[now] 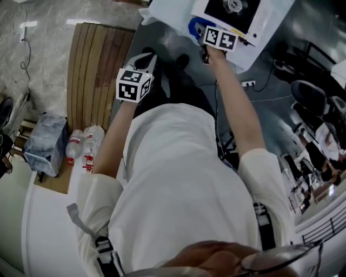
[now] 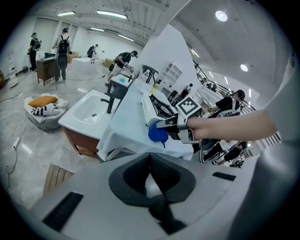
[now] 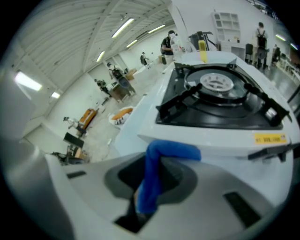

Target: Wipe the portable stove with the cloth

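Observation:
The portable stove [image 3: 220, 93], white with a black top and a round burner, stands on a white-covered table [image 2: 129, 126]; it also shows in the head view as the stove [image 1: 232, 12] at the top. My right gripper [image 3: 157, 157] is shut on a blue cloth [image 3: 161, 164], whose folded end rests against the stove's white front edge. In the head view the cloth [image 1: 193, 27] sits at the stove's near left corner, by the right gripper [image 1: 203, 35]. My left gripper [image 2: 150, 155] is shut and empty, held back from the table, well short of the stove [image 2: 159, 108].
A wooden slat mat [image 1: 97, 70] lies on the floor to the left, with two water bottles [image 1: 86, 143] and a plastic-wrapped pack [image 1: 46, 140] beside it. A white sink unit [image 2: 89, 112] adjoins the table. Chairs [image 1: 308, 97] stand at the right; people work far behind.

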### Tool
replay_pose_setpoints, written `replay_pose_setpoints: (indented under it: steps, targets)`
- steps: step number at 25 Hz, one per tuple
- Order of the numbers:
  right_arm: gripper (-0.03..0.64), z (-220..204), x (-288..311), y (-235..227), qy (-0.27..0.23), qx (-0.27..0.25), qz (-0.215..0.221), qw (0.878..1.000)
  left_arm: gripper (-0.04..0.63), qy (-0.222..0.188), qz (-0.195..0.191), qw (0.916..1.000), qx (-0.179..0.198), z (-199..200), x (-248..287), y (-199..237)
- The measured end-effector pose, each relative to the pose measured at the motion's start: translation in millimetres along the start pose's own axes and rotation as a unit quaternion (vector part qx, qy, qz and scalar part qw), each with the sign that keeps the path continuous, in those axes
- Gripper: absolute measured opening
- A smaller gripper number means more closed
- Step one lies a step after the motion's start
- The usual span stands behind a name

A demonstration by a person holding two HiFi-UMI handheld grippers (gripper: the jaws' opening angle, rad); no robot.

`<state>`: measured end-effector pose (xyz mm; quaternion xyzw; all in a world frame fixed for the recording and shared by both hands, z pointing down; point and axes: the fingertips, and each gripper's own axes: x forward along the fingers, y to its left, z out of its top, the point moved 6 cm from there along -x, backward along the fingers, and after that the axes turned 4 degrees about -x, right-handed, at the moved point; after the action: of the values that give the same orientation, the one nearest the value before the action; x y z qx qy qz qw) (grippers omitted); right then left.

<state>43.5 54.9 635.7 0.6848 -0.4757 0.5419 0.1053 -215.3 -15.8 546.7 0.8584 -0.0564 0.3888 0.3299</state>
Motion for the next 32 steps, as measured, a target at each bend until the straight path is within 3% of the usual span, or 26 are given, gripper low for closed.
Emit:
replay_pose_setpoints:
  steps: [3, 16, 23, 32]
  targets:
    - [0.081, 3.1, 14.4, 25.8, 0.001, -0.001, 0.002, 1.000, 0.032, -0.001, 0.000, 1.0000, 0.000, -0.4, -13.7, 23.3]
    - [0.081, 11.2, 21.0, 68.1, -0.012, -0.010, 0.037, 0.999, 0.032, -0.006, 0.009, 0.9999, 0.012, 2.1, -40.1, 35.3]
    - [0.081, 15.6, -6.2, 93.0, -0.043, -0.028, 0.056, 0.997, 0.032, -0.012, 0.008, 0.9992, 0.037, 11.7, -46.1, 33.1]
    - [0.081, 23.4, -68.8, 109.1, -0.080, -0.071, 0.070, 0.992, 0.032, -0.033, 0.004, 0.9967, 0.073, 52.4, -44.6, 13.6]
